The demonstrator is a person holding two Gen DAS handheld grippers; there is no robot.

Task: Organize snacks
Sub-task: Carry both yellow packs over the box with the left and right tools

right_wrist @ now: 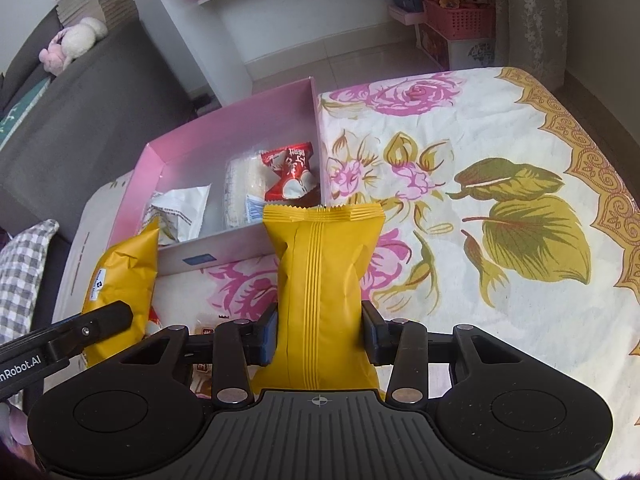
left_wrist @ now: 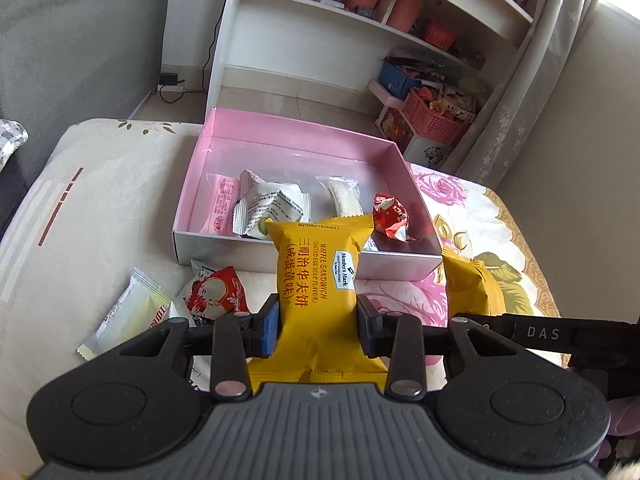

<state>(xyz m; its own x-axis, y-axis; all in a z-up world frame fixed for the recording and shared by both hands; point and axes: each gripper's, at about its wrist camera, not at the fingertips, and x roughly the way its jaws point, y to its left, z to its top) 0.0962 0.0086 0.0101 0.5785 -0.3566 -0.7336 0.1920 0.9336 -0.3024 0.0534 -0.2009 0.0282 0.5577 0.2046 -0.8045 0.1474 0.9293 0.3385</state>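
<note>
left tongs [left_wrist: 317,330] pinch a yellow waffle sandwich packet [left_wrist: 316,280]; right tongs [right_wrist: 319,334] pinch a second yellow packet [right_wrist: 320,280], seam side up. both packets stick out ahead of the tongs, above the floral cloth [right_wrist: 500,160]. just beyond sits the pink box [left_wrist: 280,152], wrapped snacks [left_wrist: 272,204] inside.

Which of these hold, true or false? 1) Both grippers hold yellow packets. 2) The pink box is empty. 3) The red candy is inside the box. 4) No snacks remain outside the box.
1) True: the left gripper pinches a yellow waffle packet, and the right gripper pinches a second yellow packet.
2) False: the pink box holds several wrapped snacks.
3) True: the red candy lies in it.
4) False: a red-and-white packet lies outside on the cloth.
</note>
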